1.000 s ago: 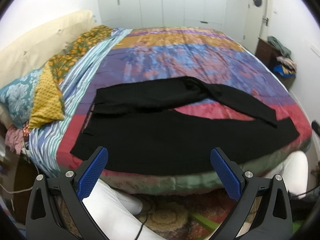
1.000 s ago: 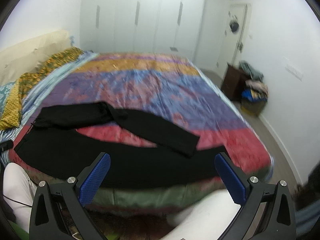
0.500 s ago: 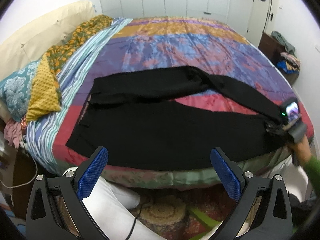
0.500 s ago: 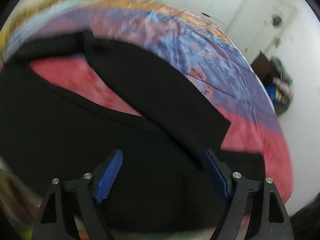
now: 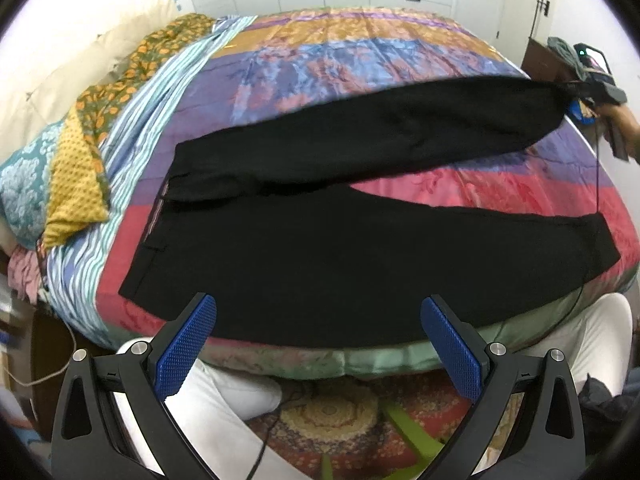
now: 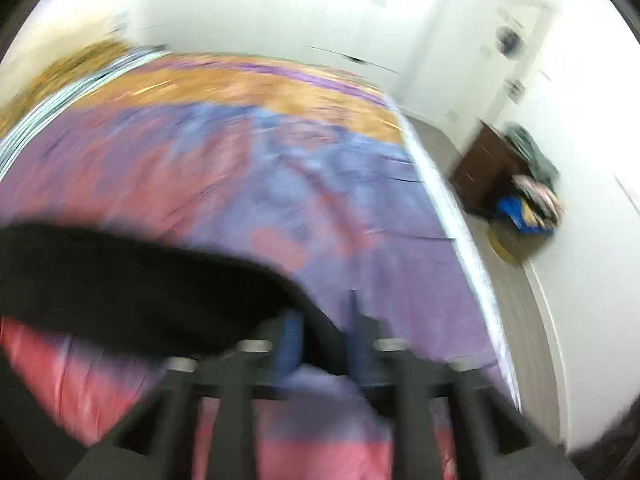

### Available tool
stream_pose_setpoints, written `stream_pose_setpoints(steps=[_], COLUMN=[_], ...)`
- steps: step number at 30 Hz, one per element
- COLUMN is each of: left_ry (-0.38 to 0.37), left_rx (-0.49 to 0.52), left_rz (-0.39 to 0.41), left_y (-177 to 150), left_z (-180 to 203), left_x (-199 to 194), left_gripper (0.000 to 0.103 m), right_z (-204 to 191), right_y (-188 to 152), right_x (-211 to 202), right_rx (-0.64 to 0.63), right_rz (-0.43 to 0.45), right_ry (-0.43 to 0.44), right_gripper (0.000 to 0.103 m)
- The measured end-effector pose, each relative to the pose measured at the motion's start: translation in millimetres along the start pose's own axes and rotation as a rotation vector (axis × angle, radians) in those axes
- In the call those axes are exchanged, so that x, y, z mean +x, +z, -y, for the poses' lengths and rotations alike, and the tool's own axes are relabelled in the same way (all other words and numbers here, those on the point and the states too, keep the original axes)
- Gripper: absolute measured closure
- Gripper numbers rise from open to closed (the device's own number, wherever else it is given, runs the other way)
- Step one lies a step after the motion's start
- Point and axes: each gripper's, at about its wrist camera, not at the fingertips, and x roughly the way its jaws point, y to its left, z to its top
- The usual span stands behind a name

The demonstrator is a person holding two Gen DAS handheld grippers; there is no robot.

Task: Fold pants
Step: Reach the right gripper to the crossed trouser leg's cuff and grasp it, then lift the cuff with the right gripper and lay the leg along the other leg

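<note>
**Far leg in hand, fold not yet made**

Your right gripper (image 6: pixel 324 344) has its fingers closing on the hem of the black cloth pants (image 5: pixel 320 248), which lie across the patchwork bed quilt (image 5: pixel 360 40), far leg stretched toward two o'clock; your left gripper (image 5: pixel 316 344) hangs released at six o'clock; next, lay that leg over the near one, hems aligned.

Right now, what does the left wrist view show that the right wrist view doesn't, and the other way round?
Left wrist only: the whole black pants with waistband, the pillows, the open left gripper and the person's white-clad legs.
Right wrist only, blurred: the right gripper closing on the leg end.
Both: the colourful bedspread, wardrobe doors and the corner clothes pile.
</note>
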Motion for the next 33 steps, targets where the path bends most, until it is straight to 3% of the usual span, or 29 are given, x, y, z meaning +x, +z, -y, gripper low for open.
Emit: stream_pose_setpoints(steps=[1,3,6,11,13,15,16,17,18,19,21,23,24,26,28,30,33], left_ry=[0.005,0.016,0.001,0.009,0.019,0.025,0.025,0.026,0.03,0.037,0.066,0.069,0.061,0.061,0.099,0.148,0.158], left_rx=[0.0,-0.002,-0.018,0.013,0.023,0.027,0.027,0.029,0.032,0.035,0.022,-0.011,-0.04,-0.077,-0.113,-0.143,-0.197], left_rz=[0.006,0.002,-0.056,-0.099,-0.1,-0.108,-0.116,-0.127,-0.134,-0.135,-0.124,-0.131,-0.134,-0.117,-0.066,-0.022,0.054], left_y=[1,0,-1,3,4,4,4,4,4,3,4,6,10,21,43,63,98], left_z=[0,-2,-5,6,11,14,14,15,15,14,7,-4,-14,-30,-50,-64,-78], left_x=[0,4,22,39,39,41,43,46,49,51,58,69,80,96,119,138,171], left_gripper=[0.001,0.001,0.001,0.001,0.001,0.001,0.001,0.001,0.001,0.001,0.001,0.001,0.001,0.001,0.001,0.001,0.001], right_z=[11,33,63,56,36,22,19,15,12,12,25,33,35,35,30,6,-53], right_y=[4,0,-35,-108,-120,-120,-116,-112,-104,-97,-92,-103,-113,-128,-132,-124,-100], right_x=[11,26,48,109,131,146,152,156,154,149,120,111,111,105,85,64,40], right_rx=[0.042,0.138,0.358,0.672,0.741,0.784,0.797,0.798,0.769,0.73,0.633,0.592,0.558,0.505,0.466,0.412,0.33], right_rz=[-0.018,-0.042,-0.089,-0.218,-0.233,-0.213,-0.196,-0.188,-0.193,-0.174,-0.084,-0.098,-0.144,-0.184,-0.125,-0.072,-0.011], right_ry=[-0.02,0.0,0.139,0.49,0.575,0.603,0.617,0.64,0.62,0.596,0.477,0.379,0.308,0.161,0.078,0.088,0.229], right_gripper=[0.023,0.023,0.023,0.04,0.043,0.045,0.05,0.073,0.087,0.092,0.093,0.089,0.084,0.044,0.037,0.036,0.036])
